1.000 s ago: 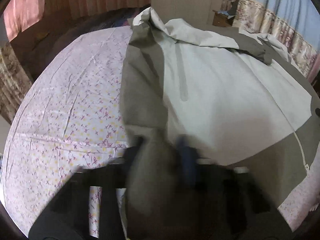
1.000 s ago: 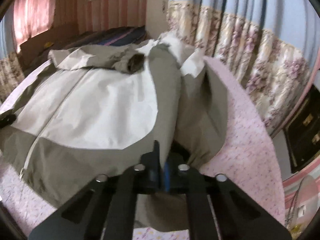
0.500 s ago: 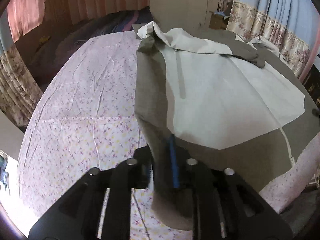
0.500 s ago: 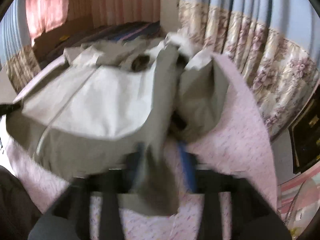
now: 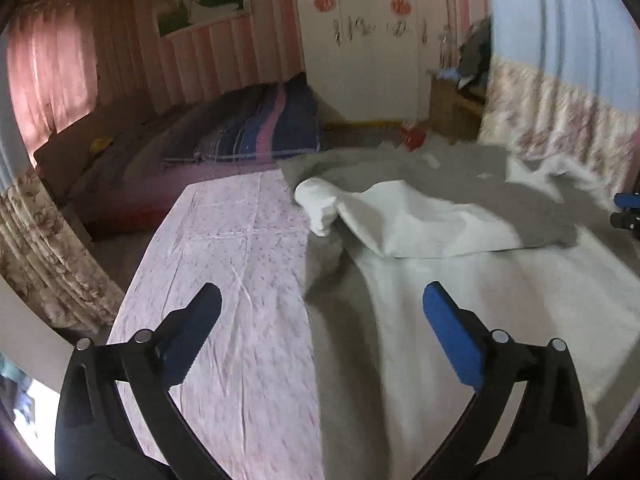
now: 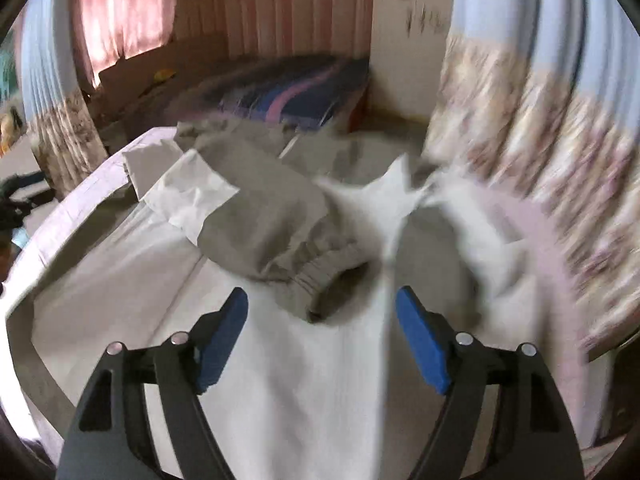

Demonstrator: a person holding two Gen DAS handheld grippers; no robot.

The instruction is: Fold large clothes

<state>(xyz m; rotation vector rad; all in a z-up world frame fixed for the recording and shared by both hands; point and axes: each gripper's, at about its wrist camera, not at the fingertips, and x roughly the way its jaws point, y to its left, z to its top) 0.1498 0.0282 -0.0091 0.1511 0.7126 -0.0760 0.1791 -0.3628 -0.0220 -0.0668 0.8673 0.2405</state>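
A large grey and off-white jacket (image 5: 460,272) lies spread on the pink flowered bedsheet (image 5: 236,264). It also fills the right wrist view (image 6: 280,360). One sleeve (image 6: 272,236) is folded across the body, its elastic cuff (image 6: 324,280) just ahead of the right gripper. My left gripper (image 5: 318,320) is open and empty, low over the jacket's left edge. My right gripper (image 6: 322,324) is open and empty over the jacket's body. The right gripper shows at the far right edge of the left wrist view (image 5: 626,212).
A dark striped mattress (image 5: 260,124) lies beyond the bed. A white wardrobe (image 5: 368,40) stands at the back. Flowered curtains (image 6: 540,160) hang close on the right side of the bed. A red object (image 5: 412,136) sits on the floor.
Both grippers were shut on the jacket's lower hem and lifting it; now both have opened and let go. The jacket lies flatter and both cameras sit lower and further forward.
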